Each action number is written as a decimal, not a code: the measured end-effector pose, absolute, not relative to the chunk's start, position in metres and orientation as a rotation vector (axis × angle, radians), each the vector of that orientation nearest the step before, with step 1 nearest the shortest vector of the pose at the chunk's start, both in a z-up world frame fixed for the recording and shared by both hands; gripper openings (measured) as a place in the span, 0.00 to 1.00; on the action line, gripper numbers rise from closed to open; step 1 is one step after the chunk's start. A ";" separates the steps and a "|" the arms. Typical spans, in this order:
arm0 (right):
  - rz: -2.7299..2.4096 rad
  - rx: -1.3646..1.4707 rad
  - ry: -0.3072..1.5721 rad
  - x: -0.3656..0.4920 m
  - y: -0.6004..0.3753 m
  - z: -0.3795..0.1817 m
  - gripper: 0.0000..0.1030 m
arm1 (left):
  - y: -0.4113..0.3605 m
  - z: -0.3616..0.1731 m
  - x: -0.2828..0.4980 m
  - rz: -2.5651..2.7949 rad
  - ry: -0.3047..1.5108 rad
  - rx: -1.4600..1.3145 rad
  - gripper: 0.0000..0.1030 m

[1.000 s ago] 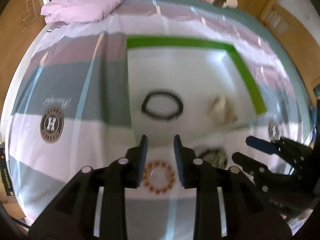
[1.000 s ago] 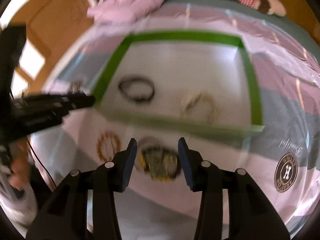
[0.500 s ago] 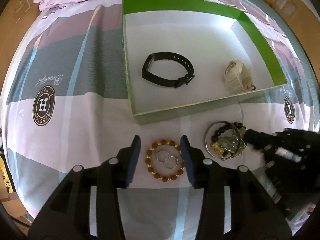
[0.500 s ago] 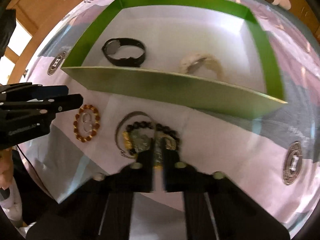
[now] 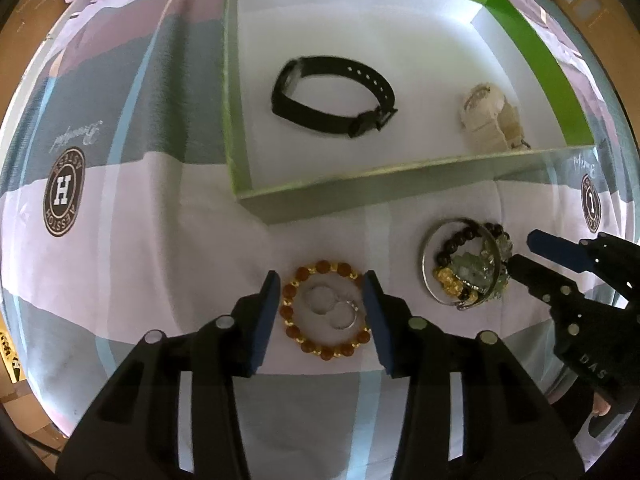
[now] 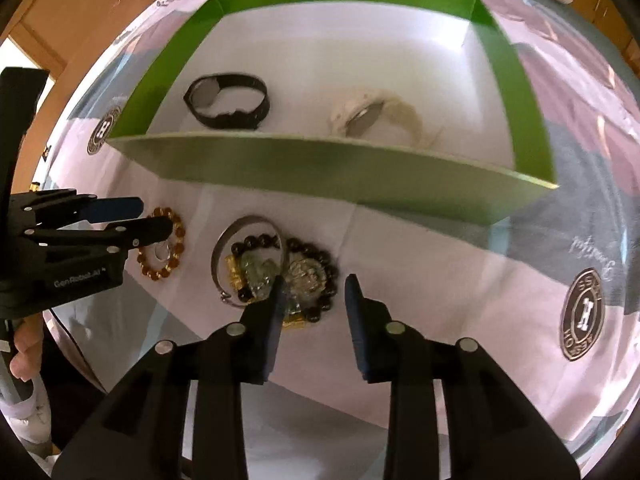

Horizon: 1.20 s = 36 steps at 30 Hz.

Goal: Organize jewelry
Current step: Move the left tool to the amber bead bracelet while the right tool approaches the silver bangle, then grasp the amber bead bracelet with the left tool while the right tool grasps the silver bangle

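- The left gripper (image 5: 322, 308) is spread wide and grips nothing; its two pads straddle the amber bead bracelet (image 5: 325, 312), one at the bracelet's 9 o'clock, the other at its 3 o'clock.
- Two small silver rings (image 5: 332, 307) lie loose inside the bead loop, on the bedspread (image 5: 132, 264).
- The bracelet looks light and floppy, beads on a cord; squeezing across it would probably fold the loop flat between the pads. The beads are round and smooth, so a pinch on one side of the strand, at 6 o'clock, seems surer than a squeeze across the whole ring.
- The rings are thin and slippery, and likely stay behind if only the bracelet is lifted.
- The right gripper (image 6: 314, 294) is also open and empty; its left pad rests at the edge of a heap of dark beads (image 6: 316, 276), with a stiff metal bangle (image 6: 224, 240) at the heap's 9 o'clock.
- That heap is tangled, so pieces may drag along together; the bangle is rigid and can be taken by its rim.
- The green box (image 5: 360, 194) sits at 12 o'clock from both heaps, with a black watch (image 5: 332, 100) and a cream watch (image 5: 490, 120) inside.
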State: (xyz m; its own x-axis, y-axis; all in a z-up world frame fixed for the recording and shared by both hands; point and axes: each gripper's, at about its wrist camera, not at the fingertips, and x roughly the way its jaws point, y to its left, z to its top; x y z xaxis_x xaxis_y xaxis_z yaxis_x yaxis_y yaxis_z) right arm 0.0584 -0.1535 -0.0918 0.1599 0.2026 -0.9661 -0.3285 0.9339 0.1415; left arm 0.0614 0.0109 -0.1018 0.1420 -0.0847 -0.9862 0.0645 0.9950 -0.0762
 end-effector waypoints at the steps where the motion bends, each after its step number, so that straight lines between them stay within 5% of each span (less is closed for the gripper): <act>1: 0.374 -0.105 1.361 0.061 -0.153 -0.092 0.30 | 0.010 -0.104 0.062 -0.102 1.430 -0.013 0.32; 17: 0.373 -0.129 1.384 0.060 -0.144 -0.111 0.30 | 0.034 -0.105 0.067 -0.060 1.450 -0.031 0.27; 20: 0.374 -0.135 1.370 0.058 -0.144 -0.107 0.09 | 0.029 -0.106 0.066 -0.061 1.451 -0.026 0.27; 24: 0.376 -0.123 1.348 0.055 -0.147 -0.094 0.09 | 0.025 -0.111 0.067 -0.073 1.447 -0.029 0.13; 36: 0.335 -0.043 1.274 0.056 -0.176 -0.060 0.09 | 0.011 -0.109 0.065 -0.140 1.433 -0.030 0.12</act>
State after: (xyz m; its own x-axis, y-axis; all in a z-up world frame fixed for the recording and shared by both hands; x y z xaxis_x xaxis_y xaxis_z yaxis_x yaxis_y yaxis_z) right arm 0.0560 -0.1758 -0.0599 0.2508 0.2220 -0.9422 -0.2698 0.9508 0.1523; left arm 0.0652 0.0111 -0.1088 0.1306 -0.1144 -0.9848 0.0786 0.9914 -0.1048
